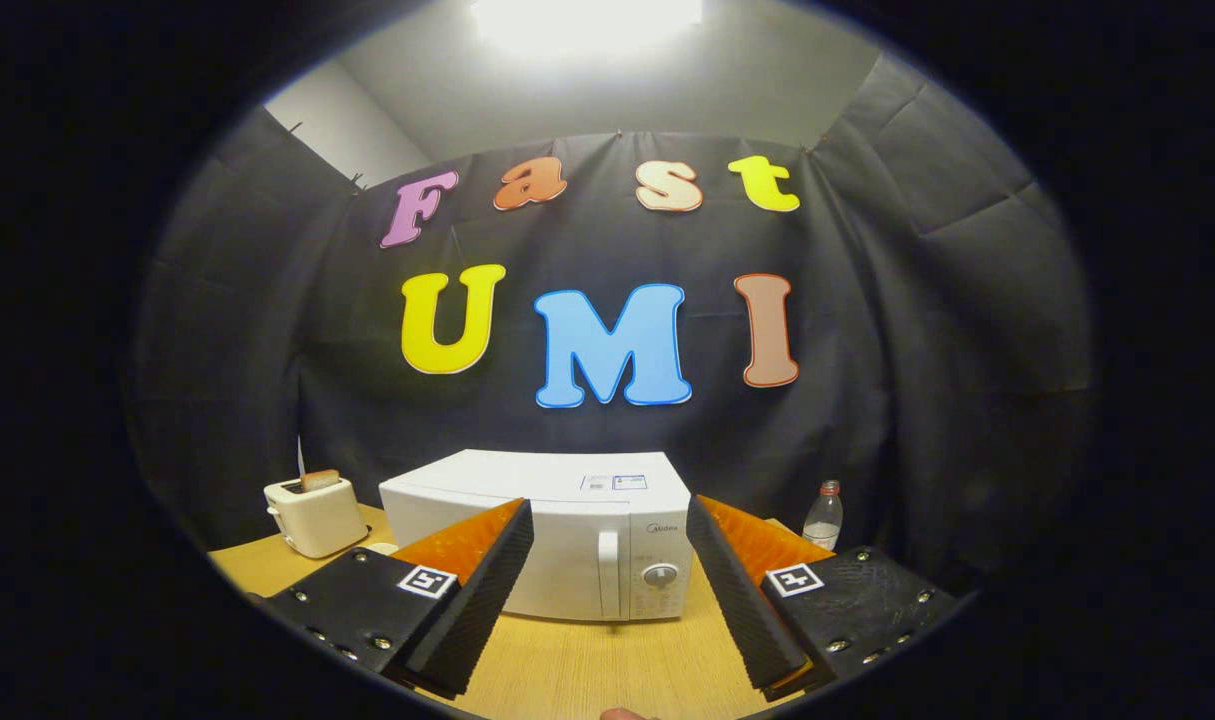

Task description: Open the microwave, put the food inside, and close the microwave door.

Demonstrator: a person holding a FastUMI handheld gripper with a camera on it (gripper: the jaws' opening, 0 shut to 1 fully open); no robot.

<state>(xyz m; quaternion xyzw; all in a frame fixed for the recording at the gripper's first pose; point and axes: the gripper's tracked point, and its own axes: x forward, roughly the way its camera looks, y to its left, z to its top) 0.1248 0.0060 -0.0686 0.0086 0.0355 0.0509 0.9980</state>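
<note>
White-cased microwave (567,540), door closed, standing square on a pale wood-grain table (577,670) with its front toward the gripper (610,560) — a sensible placing, since the vertical door handle (608,575) and the round dial (660,575) beside it both face the approach. Gripper: fingers spread wide with nothing between them, held back from the appliance and roughly centred on the handle, which sits in the gap between the fingertips; this reads as a lining-up for the door pull, the first step of the task not yet begun. Toaster (314,515), cream-coloured, to the left of the microwave and just apart from it, with what looks like a slice of bread (319,480) standing in its slot — possibly the food meant for the microwave, though the view is too small there to be sure. Clear plastic bottle (823,517), upright, to the right of the microwave near the back of the table. Surface: bare light wood ahead of the fingers. Room: a booth hung with black cloth (917,330) in loose folds, pale wall and ceiling above it, one bright overhead light (587,20).
</note>
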